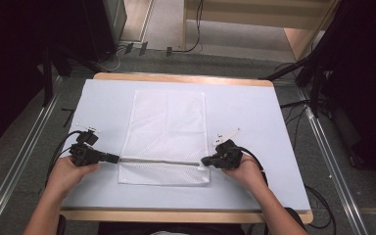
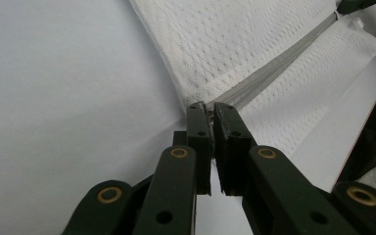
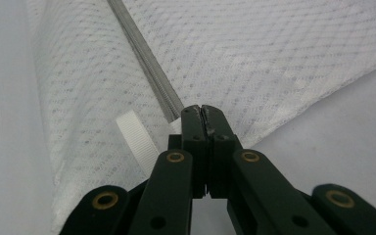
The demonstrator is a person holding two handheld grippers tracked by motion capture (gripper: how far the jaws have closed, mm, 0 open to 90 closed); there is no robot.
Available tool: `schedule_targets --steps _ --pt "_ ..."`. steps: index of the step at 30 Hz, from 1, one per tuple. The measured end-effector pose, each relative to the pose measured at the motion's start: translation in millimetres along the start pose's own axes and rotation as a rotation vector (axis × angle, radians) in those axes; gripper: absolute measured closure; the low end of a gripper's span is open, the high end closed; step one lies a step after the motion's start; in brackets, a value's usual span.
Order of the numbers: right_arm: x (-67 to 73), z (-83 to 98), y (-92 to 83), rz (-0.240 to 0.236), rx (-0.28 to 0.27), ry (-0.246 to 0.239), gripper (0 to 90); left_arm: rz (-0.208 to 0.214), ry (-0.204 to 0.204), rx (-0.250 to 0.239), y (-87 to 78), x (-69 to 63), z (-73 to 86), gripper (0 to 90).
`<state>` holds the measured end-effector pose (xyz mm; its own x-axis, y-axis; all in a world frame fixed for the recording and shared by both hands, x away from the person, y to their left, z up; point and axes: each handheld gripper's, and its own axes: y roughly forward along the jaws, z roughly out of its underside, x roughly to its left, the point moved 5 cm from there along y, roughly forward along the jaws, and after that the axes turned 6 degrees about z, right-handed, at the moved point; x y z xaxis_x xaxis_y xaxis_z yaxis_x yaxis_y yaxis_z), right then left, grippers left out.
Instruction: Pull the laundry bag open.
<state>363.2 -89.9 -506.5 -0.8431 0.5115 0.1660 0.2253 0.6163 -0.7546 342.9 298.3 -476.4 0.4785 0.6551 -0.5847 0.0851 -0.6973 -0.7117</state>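
Two hand-held tongs pinch opposite ends of a mesh bag's zipper.
White mesh bag (image 1: 165, 139) lies flat mid-tabletop (image 1: 103, 105). Left tongs (image 1: 116, 158) clamp the grey zipper (image 1: 159, 161) at the bag's left edge; right tongs (image 1: 204, 161) are closed on its right end, beside a white loop (image 3: 137, 139).

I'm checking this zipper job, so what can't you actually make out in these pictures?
- Zipper pull: left gripper view, hidden between the left gripper tips on the zipper.
- What the right gripper pinches: right gripper view, covered by its closed tips.
- Inside the mesh bag: high view, too small.
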Motion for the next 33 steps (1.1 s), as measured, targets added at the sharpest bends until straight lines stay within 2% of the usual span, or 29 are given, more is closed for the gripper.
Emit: schedule_targets --steps 5,10,15,17,21,28,33 --pt "-1.5 -1.4 0.0 -0.019 0.010 0.024 87.4 0.003 0.052 -0.007 -2.4 -5.2 0.7 80.3" --pt "-0.1 -3.6 -1.2 -0.033 0.020 0.022 79.7 0.008 0.049 -0.050 -5.0 -4.0 -1.4 69.6" --pt "-4.0 -9.4 -6.5 -0.008 -0.031 0.037 70.9 -0.034 0.076 -0.107 -9.8 -1.3 -4.9 58.7" --pt "-6.6 -10.7 -9.3 0.001 -0.049 0.054 68.1 -0.071 0.095 -0.135 -11.6 -0.4 -7.1 54.0" --pt "-11.4 -10.6 -12.6 0.025 -0.067 0.075 63.4 -0.111 0.126 -0.169 -13.3 -0.3 -10.3 50.9" --pt "-17.7 -8.4 -16.7 0.065 -0.098 0.097 51.1 -0.161 0.127 -0.192 -14.7 4.9 -15.2 46.6" --pt "-27.4 -4.9 -21.6 0.110 -0.124 0.131 43.3 -0.197 0.120 -0.218 -17.3 11.5 -19.4 42.8"
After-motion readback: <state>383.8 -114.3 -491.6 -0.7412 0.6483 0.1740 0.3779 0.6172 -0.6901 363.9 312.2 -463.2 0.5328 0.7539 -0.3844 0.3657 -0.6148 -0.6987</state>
